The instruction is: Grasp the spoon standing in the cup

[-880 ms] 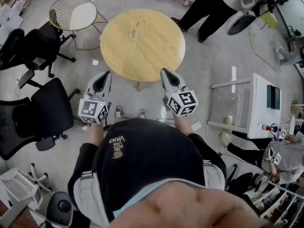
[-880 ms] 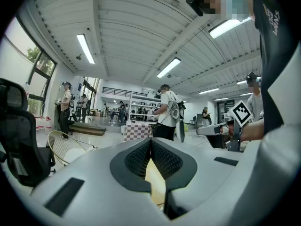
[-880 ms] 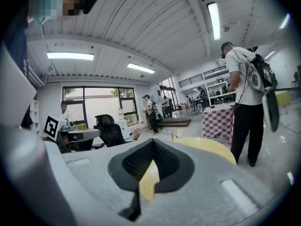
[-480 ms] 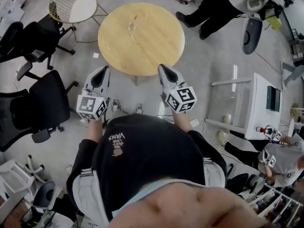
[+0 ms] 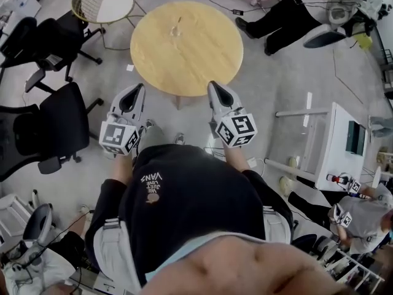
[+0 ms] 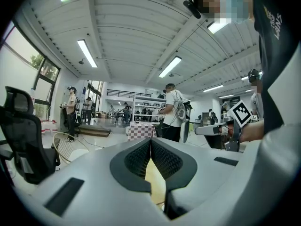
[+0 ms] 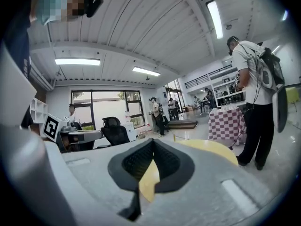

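A small clear cup [image 5: 177, 29] with a thin spoon [image 5: 178, 22] upright in it stands on the far part of a round wooden table [image 5: 196, 54]. My left gripper [image 5: 140, 86] and right gripper [image 5: 210, 85] are held side by side over the table's near edge, well short of the cup. Both point toward the table. In the left gripper view the left gripper [image 6: 150, 142] has its jaws meeting at the tip with nothing between them. The right gripper [image 7: 153, 142] looks the same in its own view, with the table top [image 7: 211, 149] beyond it.
Black office chairs [image 5: 43, 125] stand at the left. A wire-frame side table [image 5: 104, 2] sits beyond the round table's far left. A person in dark trousers [image 5: 288, 14] stands at the far right. A white desk [image 5: 344, 140] is at the right.
The view has drifted and the round table now sits nearer the grippers. Their tips now lie over its near edge. Both stay shut.
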Action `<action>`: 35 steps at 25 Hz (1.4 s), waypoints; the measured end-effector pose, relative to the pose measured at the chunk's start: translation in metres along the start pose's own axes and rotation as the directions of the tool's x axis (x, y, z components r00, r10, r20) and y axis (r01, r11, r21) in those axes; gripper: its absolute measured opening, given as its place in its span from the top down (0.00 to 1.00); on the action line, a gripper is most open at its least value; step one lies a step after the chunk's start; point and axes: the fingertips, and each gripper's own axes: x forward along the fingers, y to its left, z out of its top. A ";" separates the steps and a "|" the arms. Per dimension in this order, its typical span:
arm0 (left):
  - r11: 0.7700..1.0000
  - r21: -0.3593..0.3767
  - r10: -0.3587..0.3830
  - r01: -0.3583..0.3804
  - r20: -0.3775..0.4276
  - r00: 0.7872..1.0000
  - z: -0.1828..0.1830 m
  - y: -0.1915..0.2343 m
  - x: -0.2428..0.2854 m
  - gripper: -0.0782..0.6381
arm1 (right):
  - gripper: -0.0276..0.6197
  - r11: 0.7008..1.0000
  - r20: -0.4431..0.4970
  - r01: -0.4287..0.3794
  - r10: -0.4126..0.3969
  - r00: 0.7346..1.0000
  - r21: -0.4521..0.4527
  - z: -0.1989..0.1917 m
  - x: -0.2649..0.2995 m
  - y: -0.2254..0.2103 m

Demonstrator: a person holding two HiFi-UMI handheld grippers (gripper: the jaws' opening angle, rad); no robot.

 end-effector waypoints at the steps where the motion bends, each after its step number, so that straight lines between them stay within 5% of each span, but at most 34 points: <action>1: 1.000 -0.001 0.001 -0.001 0.003 1.000 0.000 0.001 0.000 0.89 | 0.96 1.000 0.000 -0.002 0.002 1.000 -0.001 0.001 0.001 0.000; 35: 0.979 0.005 -0.205 0.205 0.031 0.978 0.024 0.115 0.111 0.89 | 0.96 0.985 0.028 0.168 -0.169 0.985 0.040 0.034 0.126 -0.026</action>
